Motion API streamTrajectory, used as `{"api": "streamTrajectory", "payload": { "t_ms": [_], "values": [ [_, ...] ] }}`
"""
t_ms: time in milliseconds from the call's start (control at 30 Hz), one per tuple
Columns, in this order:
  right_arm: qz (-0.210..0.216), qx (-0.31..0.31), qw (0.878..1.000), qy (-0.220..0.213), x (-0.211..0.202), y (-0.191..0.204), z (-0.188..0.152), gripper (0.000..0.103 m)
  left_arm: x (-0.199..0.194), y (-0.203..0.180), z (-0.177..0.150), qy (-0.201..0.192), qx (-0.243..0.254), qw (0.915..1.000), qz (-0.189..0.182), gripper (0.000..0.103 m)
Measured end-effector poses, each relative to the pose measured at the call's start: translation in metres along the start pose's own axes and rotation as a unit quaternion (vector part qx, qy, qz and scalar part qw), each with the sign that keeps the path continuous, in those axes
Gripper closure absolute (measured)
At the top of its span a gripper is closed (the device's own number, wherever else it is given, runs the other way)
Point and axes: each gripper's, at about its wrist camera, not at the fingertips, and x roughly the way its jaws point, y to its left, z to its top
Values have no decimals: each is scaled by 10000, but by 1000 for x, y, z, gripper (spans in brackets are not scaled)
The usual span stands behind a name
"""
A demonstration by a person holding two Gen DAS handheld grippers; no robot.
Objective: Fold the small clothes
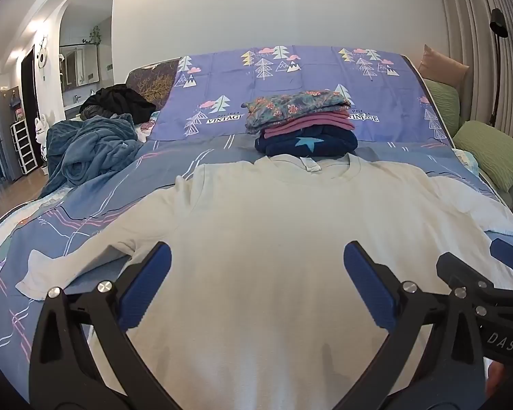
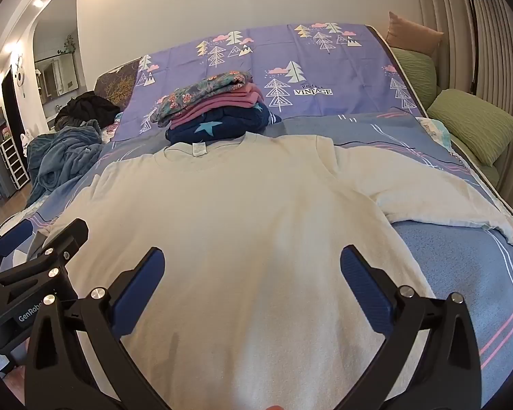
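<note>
A white long-sleeved shirt (image 1: 273,239) lies spread flat on the bed, collar away from me, both sleeves stretched out to the sides. My left gripper (image 1: 256,256) hovers open over the shirt's lower body, nothing between its blue pads. Beside it, my right gripper (image 2: 251,261) also stands open above the lower body of the shirt (image 2: 239,222). Each gripper shows at the edge of the other's view: the right gripper (image 1: 489,273) at the right, the left gripper (image 2: 41,239) at the left. Behind the collar sits a stack of folded clothes (image 1: 301,123): floral on top, pink, then navy with a star.
The bed (image 1: 85,205) has a blue striped cover and a purple tree-print sheet (image 1: 290,68) at its head. A blue blanket heap (image 1: 89,150) and dark clothes (image 1: 116,102) lie at the left. Green pillows (image 2: 468,123) line the right edge. Wooden floor drops off at left.
</note>
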Motion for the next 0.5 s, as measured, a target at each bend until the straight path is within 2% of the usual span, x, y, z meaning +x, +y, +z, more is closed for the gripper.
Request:
{"api": "streamTrajectory", "payload": {
  "t_ms": [500],
  "values": [
    [3, 8, 10000, 1, 0, 0, 0, 1, 2, 2, -2, 40, -67, 10000, -30, 2]
  ]
}}
